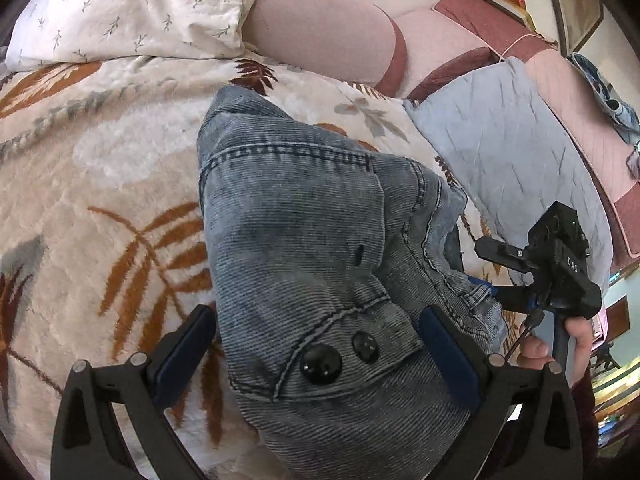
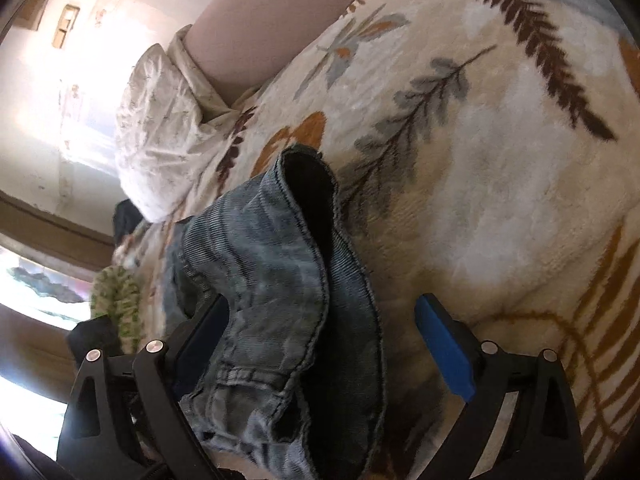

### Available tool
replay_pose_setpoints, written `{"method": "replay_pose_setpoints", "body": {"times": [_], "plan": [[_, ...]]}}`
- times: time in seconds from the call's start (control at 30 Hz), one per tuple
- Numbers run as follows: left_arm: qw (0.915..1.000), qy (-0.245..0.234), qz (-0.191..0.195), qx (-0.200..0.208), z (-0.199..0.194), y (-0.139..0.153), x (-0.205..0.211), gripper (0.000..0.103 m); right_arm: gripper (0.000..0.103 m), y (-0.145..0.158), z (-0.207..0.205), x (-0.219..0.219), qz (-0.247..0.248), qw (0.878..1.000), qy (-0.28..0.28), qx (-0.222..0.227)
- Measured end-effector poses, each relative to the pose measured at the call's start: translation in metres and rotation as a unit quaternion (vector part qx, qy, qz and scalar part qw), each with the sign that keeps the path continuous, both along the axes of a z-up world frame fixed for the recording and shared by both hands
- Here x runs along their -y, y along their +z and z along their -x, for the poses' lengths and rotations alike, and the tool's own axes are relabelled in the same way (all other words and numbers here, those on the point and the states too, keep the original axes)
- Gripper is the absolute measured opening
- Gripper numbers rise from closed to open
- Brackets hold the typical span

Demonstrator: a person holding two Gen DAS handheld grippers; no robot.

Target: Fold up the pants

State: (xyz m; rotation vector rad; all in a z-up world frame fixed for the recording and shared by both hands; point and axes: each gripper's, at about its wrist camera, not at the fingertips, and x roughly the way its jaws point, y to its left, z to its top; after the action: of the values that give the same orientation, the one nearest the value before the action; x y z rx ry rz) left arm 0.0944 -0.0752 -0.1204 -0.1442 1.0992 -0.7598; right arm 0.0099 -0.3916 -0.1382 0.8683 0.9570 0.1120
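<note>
Right at the bottom of the left wrist view, the left gripper (image 1: 316, 356) has its jaws spread wide with the pants (image 1: 320, 248) bunched between the blue pads, two black buttons (image 1: 320, 364) dead centre. Can't tell if it actually has a grip. The denim runs up mid-frame over a leaf-print blanket (image 1: 100, 184). Upper left there's a white pillow (image 1: 132, 8), to the right a grey quilted cushion (image 1: 508, 160). The right gripper (image 1: 500, 280) shows lower right. In its own view it's wide open (image 2: 320, 344), denim draped across the gap.
</note>
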Motion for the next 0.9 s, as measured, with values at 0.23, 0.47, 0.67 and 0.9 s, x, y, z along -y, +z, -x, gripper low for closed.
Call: {"method": "replay_pose_setpoints", "body": {"times": [0.23,0.47,0.67,0.9], "plan": [[0.9999,-0.002,-0.011,-0.007,0.0,-0.006,0.004,0.103,0.096,-0.011,-0.009,-0.01,-0.062,0.998,0.03,0.0],[0.9999,-0.009,-0.011,-0.009,0.002,-0.005,0.01,0.094,0.098,-0.012,-0.016,-0.029,-0.054,0.997,0.051,0.001],[0.9998,-0.02,-0.006,0.006,0.006,-0.002,0.011,0.081,0.097,-0.009,-0.02,-0.042,-0.051,0.996,0.066,0.011],[0.9992,-0.023,-0.005,0.031,0.01,0.006,0.006,0.061,0.058,-0.005,-0.022,-0.053,-0.021,0.998,0.061,0.014]]}}
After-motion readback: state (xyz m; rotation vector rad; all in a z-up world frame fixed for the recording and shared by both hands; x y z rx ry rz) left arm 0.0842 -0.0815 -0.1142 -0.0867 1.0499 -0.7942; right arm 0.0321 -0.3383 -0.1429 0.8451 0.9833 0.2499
